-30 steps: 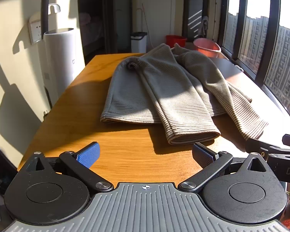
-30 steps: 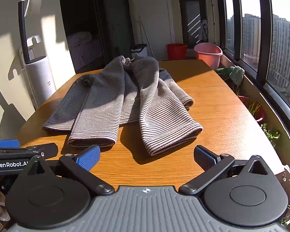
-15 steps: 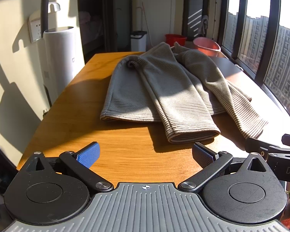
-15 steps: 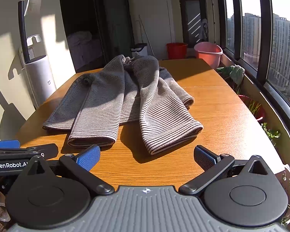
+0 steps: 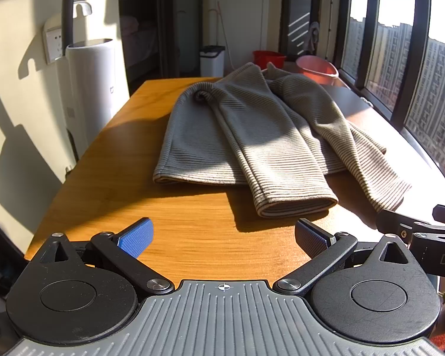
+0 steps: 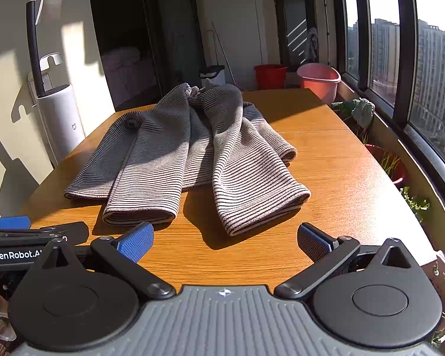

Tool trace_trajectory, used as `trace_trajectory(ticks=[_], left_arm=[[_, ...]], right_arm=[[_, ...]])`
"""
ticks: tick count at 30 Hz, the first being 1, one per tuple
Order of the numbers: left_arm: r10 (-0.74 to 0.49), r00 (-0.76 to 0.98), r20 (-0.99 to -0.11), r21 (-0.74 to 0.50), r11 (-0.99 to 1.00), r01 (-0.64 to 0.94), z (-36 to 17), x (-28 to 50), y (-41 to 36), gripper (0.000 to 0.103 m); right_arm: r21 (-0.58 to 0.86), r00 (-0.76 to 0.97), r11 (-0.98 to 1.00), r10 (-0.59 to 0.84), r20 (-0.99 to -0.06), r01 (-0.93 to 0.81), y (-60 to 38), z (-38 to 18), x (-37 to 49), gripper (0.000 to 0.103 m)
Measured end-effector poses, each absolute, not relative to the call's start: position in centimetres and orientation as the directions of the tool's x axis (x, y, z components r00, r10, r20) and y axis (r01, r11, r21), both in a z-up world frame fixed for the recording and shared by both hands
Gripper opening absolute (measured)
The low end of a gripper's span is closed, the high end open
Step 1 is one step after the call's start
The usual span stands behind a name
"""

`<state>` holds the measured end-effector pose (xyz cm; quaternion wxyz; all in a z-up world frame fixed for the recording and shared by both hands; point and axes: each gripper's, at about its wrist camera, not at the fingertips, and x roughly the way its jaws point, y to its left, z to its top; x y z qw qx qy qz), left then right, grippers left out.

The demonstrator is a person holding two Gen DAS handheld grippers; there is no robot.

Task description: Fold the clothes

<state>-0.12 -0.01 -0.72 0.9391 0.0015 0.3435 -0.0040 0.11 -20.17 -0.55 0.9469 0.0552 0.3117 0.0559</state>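
A grey striped sweater (image 5: 252, 136) lies on the wooden table (image 5: 175, 231), both sleeves folded down over its body, cuffs toward me. It also shows in the right wrist view (image 6: 192, 154). My left gripper (image 5: 222, 237) is open and empty, just short of the left sleeve's cuff (image 5: 296, 204). My right gripper (image 6: 225, 238) is open and empty, just short of the right sleeve's cuff (image 6: 264, 213). The right gripper's finger shows at the left wrist view's right edge (image 5: 415, 231); the left gripper shows at the right wrist view's left edge (image 6: 29, 237).
A white cylindrical appliance (image 5: 89, 89) stands by the wall left of the table. A pink tub (image 6: 319, 80), a red bucket (image 6: 270, 74) and a white bin (image 5: 212, 59) stand beyond the far end. Windows and potted plants (image 6: 385, 166) run along the right.
Both grippers have edged slightly closer to the sweater. Both stay open, and the sweater has not moved.
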Motion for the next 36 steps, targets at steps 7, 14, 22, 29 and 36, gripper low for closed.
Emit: trace_trajectory(ticks=[7,14,22,29,36], left_arm=[[-0.006,0.762,-0.648,0.001,1.0,0.009,-0.77,-0.09,-0.06,0.103],[-0.007,0.761,-0.649,0.0,1.0,0.009,-0.76,-0.05,-0.12,0.103],[-0.007,0.759,-0.651,0.0,1.0,0.009,-0.77,0.13,-0.06,0.103],[-0.006,0.757,-0.653,-0.001,1.0,0.007,-0.8,0.21,0.02,0.103],[-0.005,0.756,-0.654,-0.001,1.0,0.006,-0.82,0.27,0.01,0.103]], right_arm=[[0.141,0.798,0.988,0.14,-0.587,-0.07,-20.15,-0.69,0.14,0.103],[0.138,0.794,0.988,0.139,-0.592,-0.069,-20.23,-0.76,0.12,0.103],[0.14,0.79,0.988,0.139,-0.598,-0.068,-20.26,-0.85,0.18,0.103],[0.142,0.787,0.988,0.14,-0.601,-0.068,-20.31,-0.89,0.32,0.103],[0.145,0.784,0.987,0.143,-0.604,-0.068,-20.45,-0.89,0.4,0.103]])
